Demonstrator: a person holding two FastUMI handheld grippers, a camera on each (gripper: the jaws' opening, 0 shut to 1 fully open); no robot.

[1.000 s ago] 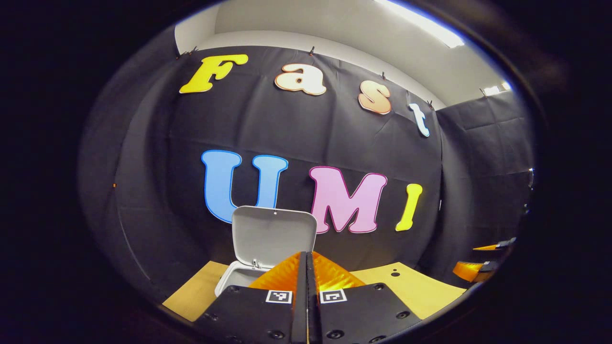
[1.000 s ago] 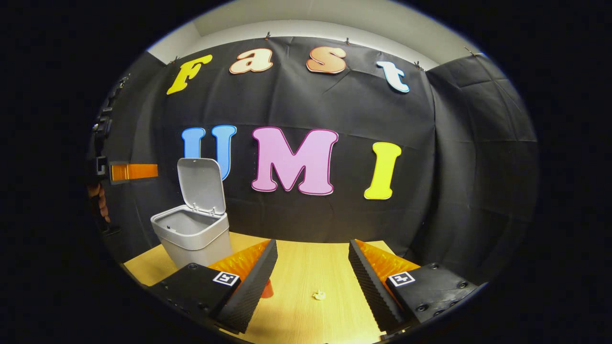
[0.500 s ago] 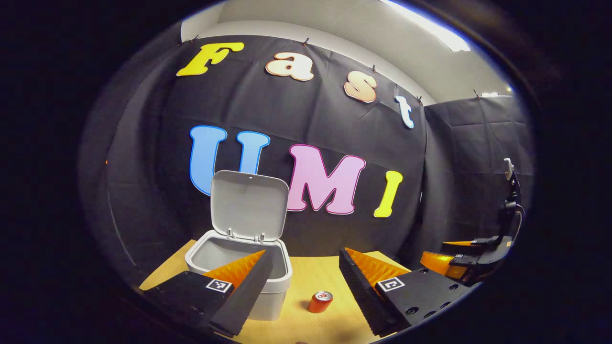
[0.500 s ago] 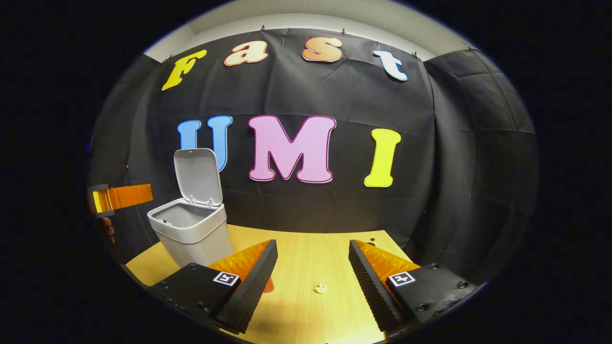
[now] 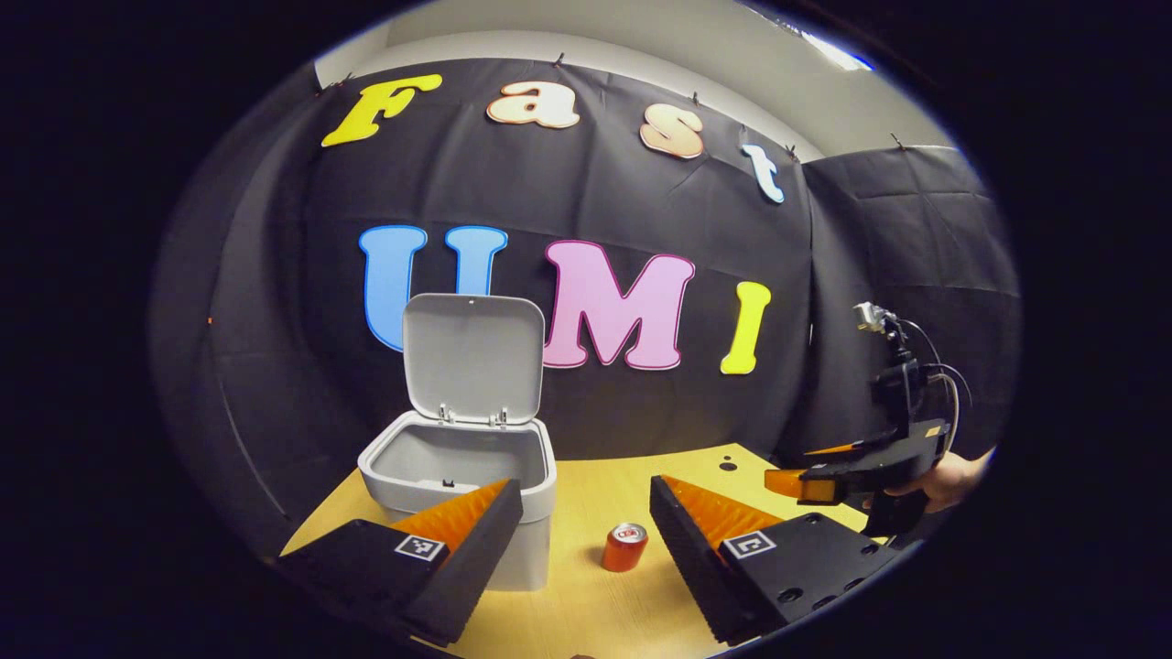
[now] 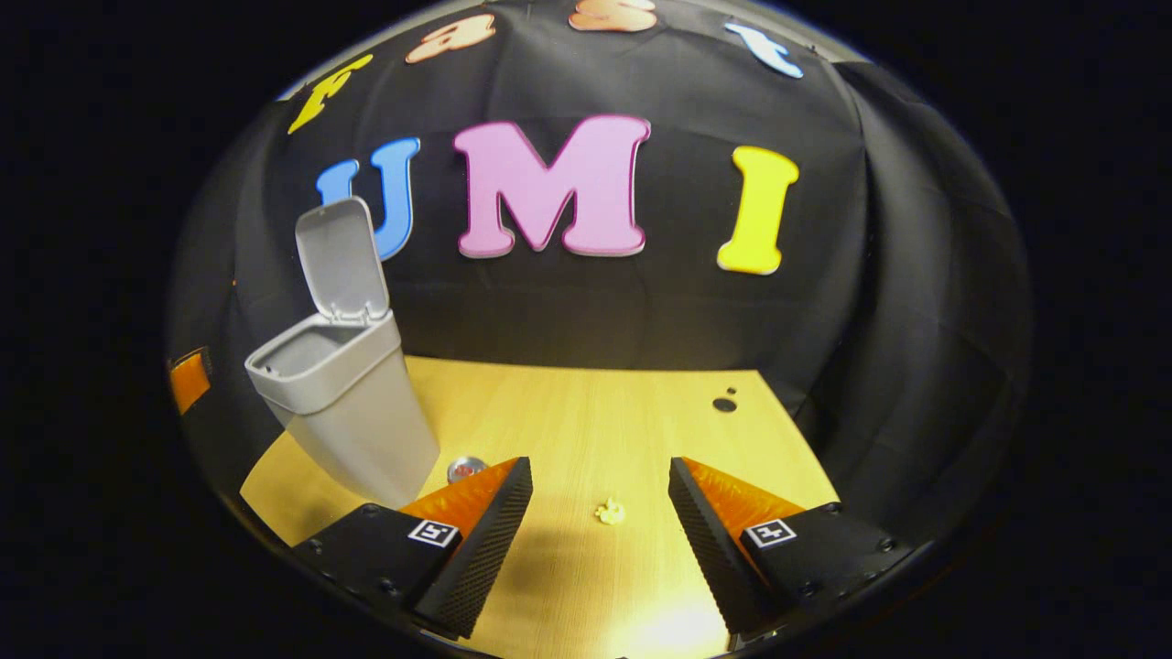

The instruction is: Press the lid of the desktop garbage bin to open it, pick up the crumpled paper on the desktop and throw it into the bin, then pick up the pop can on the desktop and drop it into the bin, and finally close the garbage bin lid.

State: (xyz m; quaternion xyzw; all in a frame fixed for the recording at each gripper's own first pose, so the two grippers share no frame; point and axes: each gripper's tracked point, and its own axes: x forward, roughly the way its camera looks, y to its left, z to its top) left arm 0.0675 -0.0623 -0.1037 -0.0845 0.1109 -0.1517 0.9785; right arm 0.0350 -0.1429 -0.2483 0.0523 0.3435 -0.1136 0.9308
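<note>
The grey bin stands on the wooden table with its lid raised upright. A red pop can stands just right of the bin, between my left gripper's open, empty fingers. In the right gripper view the bin sits at the left, and the can's top peeks out beside the left finger. A small crumpled paper lies on the table between my right gripper's open fingers, a little ahead of them. The right gripper, held by a hand, shows at the right of the left gripper view.
Black cloth walls close the booth behind and to the right of the table. Two small dark holes mark the tabletop near its far right corner. Part of the left gripper shows at the left edge of the right gripper view.
My left gripper went from shut to open and drew back from the bin, bringing the can into view. My right gripper tilted down toward the table and the paper.
</note>
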